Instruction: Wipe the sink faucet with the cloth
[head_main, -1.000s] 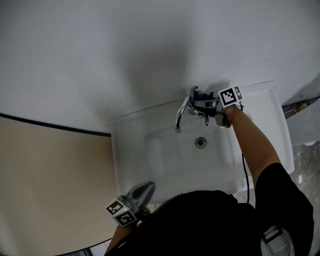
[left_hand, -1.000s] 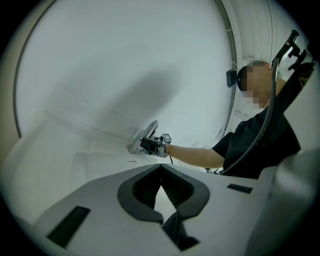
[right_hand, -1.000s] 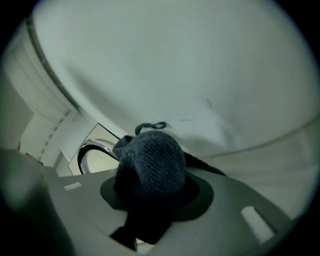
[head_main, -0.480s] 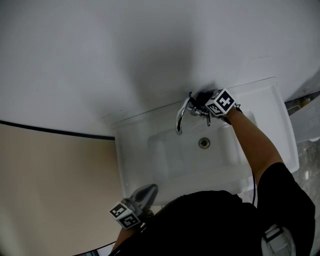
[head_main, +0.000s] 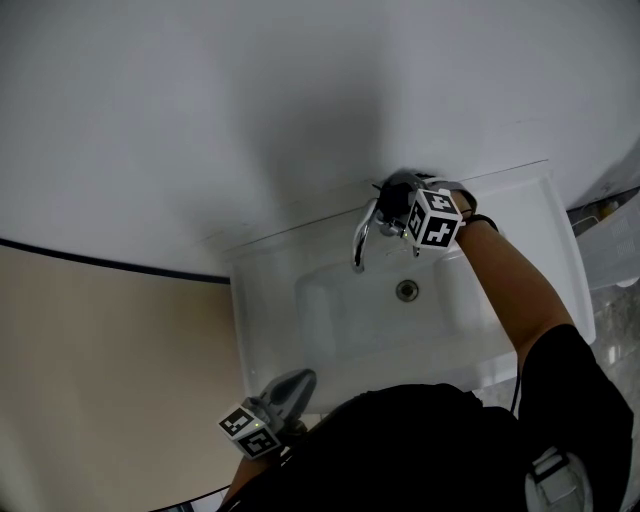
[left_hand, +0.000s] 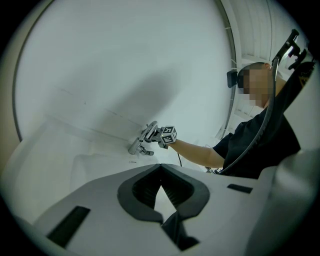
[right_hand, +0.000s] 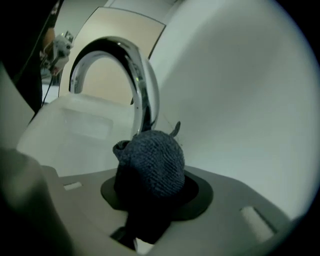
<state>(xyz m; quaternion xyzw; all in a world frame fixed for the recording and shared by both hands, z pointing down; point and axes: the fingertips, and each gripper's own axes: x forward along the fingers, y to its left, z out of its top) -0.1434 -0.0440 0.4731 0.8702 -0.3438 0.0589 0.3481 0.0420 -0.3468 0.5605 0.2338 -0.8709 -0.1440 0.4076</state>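
ok so the right tongs (head_main: 398, 203) are clamped on the cloth (right_hand: 151, 162), a dark blue-grey knitted wad bunched up between the two jaws, and they've just been closing in a bit tighter on it. From the right gripper view the cloth sits right at the foot of the faucet (right_hand: 141, 82), up against the lower part of that shiny chrome arch on the wall side, and the spout curves up and over away from the camera. From the head view the same bundle is at the back of the white sink (head_main: 252, 330), tucked between the faucet base and the pale wall (head_main: 230, 100), with the marker cube (head_main: 435, 219) tilted on top and the person's forearm (head_main: 505, 285) reaching across the basin's right side

The left tongs (head_main: 291, 384) aren't doing anything: jaws pressed together with nothing in them, hanging by the sink's front edge near its left corner, close to the person's body and well apart from the faucet. The drain (head_main: 406, 290) sits bare in the middle of the basin
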